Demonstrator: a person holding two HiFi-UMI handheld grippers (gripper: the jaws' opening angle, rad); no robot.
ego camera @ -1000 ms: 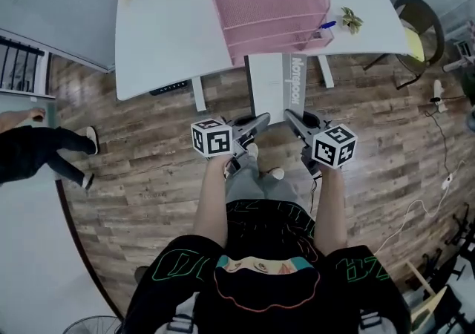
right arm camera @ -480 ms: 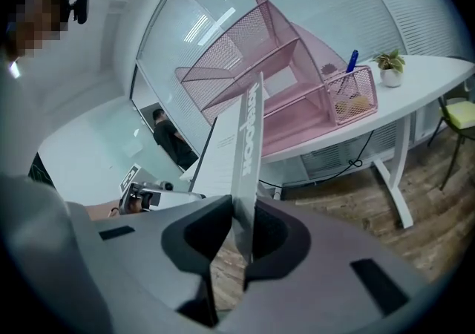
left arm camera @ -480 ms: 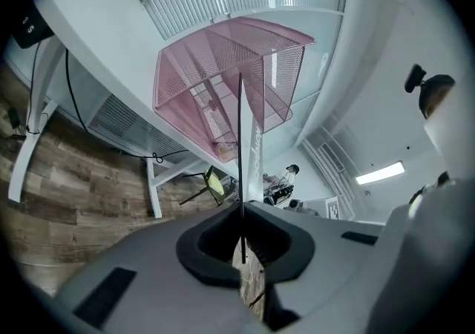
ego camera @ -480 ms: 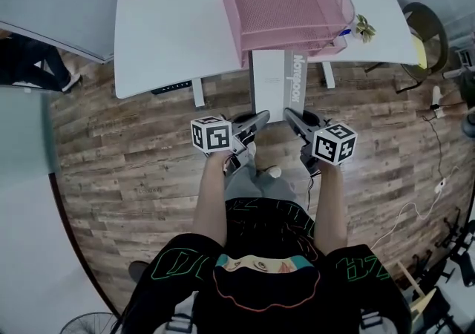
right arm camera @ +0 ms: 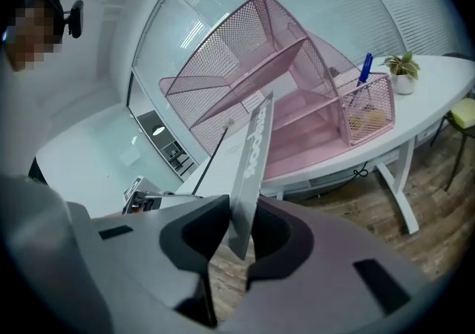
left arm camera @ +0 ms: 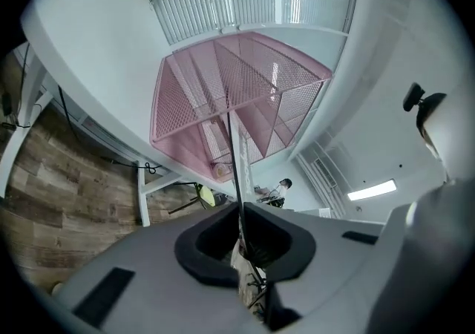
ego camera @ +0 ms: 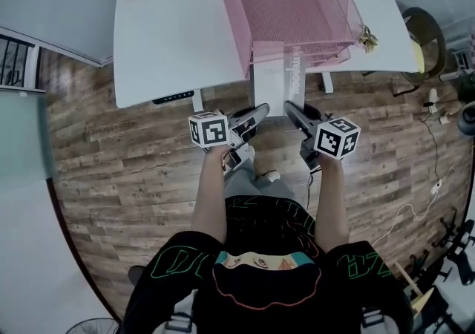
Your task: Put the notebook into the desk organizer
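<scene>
Now our left gripper (ego camera: 263, 108) and right gripper (ego camera: 289, 108) pinch the notebook (ego camera: 274, 87), jaws just easing apart; we should keep it level, apparently entering the desk organizer (ego camera: 297, 6).

Wood floor (ego camera: 126, 169) is running under a white table (ego camera: 163, 28); chair (ego camera: 421, 32) w/ yellow seat is standing at rt, cables (ego camera: 410, 208) are lying nearby.
</scene>
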